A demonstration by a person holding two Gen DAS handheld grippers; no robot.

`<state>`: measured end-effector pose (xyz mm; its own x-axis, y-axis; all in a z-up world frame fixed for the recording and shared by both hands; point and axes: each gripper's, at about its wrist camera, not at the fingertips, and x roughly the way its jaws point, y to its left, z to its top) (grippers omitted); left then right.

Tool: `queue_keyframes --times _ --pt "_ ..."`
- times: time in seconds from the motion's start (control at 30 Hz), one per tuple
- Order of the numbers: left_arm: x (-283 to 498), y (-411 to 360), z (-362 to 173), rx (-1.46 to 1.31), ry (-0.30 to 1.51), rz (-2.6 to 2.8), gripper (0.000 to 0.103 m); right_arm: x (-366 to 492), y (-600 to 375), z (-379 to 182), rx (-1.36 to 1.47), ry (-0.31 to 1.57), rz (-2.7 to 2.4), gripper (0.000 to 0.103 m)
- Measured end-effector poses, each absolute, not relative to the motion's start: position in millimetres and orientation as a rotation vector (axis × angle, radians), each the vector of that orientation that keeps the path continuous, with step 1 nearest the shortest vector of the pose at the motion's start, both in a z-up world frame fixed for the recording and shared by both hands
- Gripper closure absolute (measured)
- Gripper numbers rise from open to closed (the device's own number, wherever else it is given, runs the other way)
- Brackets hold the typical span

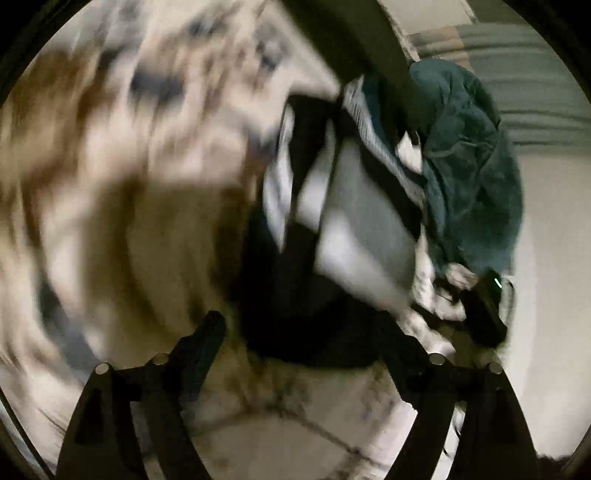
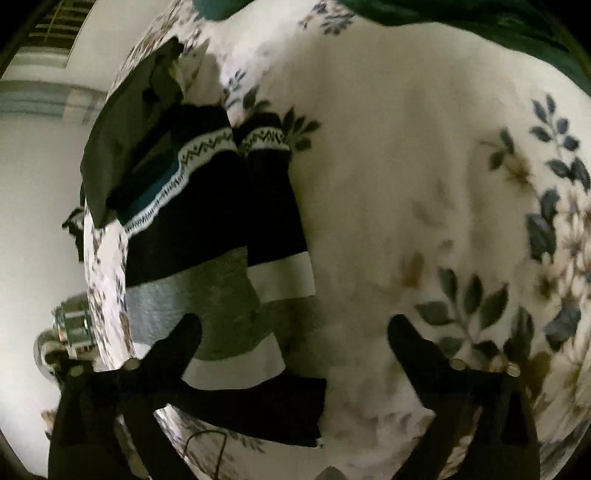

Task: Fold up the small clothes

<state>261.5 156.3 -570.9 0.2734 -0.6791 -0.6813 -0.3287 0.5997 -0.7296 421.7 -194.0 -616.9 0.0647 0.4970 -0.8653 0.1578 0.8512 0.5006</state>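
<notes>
A: Where are the clothes?

B: On a floral bedspread [image 2: 406, 147], white with dark blue and brown leaves. A striped garment [image 2: 229, 280], black with grey and white bands and a zigzag trim, lies flat near the bed's left edge in the right wrist view.

A: And the right hand-held gripper [image 2: 295, 332]?

B: Its jaws stand wide apart with nothing between them. The left finger [image 2: 177, 343] sits over the grey band of the striped garment; the right finger [image 2: 417, 347] is over bare bedspread.

A: Anything else on the bed?

B: A dark olive cloth [image 2: 122, 147] lies beyond the striped garment, overlapping its far end. A strip of dark green fabric [image 2: 480, 18] shows along the top edge of that view.

A: What does the left wrist camera give?

B: Heavy blur over the bedspread [image 1: 110, 184]. The striped garment [image 1: 351, 221] shows in the middle, with a teal garment [image 1: 472, 166] heaped just beside it on the right. The other gripper [image 1: 487, 306], black with a small green light, is at the garment's near right corner.

A: The left hand-held gripper [image 1: 314, 343]?

B: Open too, fingers well apart, nothing held, with the black end of the striped garment just ahead of them
</notes>
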Motion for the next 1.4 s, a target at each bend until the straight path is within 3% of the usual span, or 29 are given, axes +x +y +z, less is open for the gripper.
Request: queue_keyframes --times 0.23,0.33,0.43,0.5,0.53,0.57,0.6,0.63,0.67,0.77,1.03,1.2,1.33,1.4 --pt "245 105 -620 -1.054 1.33 -0.268 0.021 484 -169 -658 0.579 1.531 0.422 0.0" --pt "261 97 -626 -1.12 1.274 -0.188 0.012 508 -151 -671 0.58 1.551 0.493 0.0" --pt "270 103 -622 -1.214 1.202 -0.103 0.012 520 -138 -679 0.591 1.567 0.542 0.0" --pt "266 115 -620 -1.297 1.117 -0.028 0.023 524 -134 -685 0.635 1.578 0.553 0.0" --pt "266 120 -621 -1.319 1.098 -0.007 0.044 524 -134 -688 0.654 1.578 0.547 0.001" --pt "266 125 -620 -1.339 1.075 -0.004 0.063 524 -136 -690 0.675 1.569 0.542 0.01" --pt "267 129 -616 -1.324 1.065 -0.002 0.064 522 -137 -691 0.688 1.555 0.538 0.021" --pt "269 130 -612 -1.306 1.059 -0.007 0.066 519 -140 -692 0.702 1.54 0.534 0.054" --pt "272 132 -606 -1.279 1.057 -0.02 0.068 515 -139 -693 0.722 1.539 0.543 0.072" --pt "281 147 -588 -1.213 1.081 -0.081 0.069 497 -148 -682 0.784 1.478 0.525 0.083" --pt "308 205 -547 -0.975 1.277 -0.384 0.068 341 -164 -621 0.885 1.386 0.318 0.084" --pt "298 201 -584 -0.739 1.565 -0.354 0.055 243 -132 -638 0.915 1.509 0.193 0.078" --pt "266 208 -575 -0.694 1.52 -0.253 0.041 225 -134 -670 0.902 1.64 0.139 0.032" --pt "242 213 -548 -0.57 1.452 -0.14 0.036 223 -147 -663 0.865 1.628 0.159 0.032"
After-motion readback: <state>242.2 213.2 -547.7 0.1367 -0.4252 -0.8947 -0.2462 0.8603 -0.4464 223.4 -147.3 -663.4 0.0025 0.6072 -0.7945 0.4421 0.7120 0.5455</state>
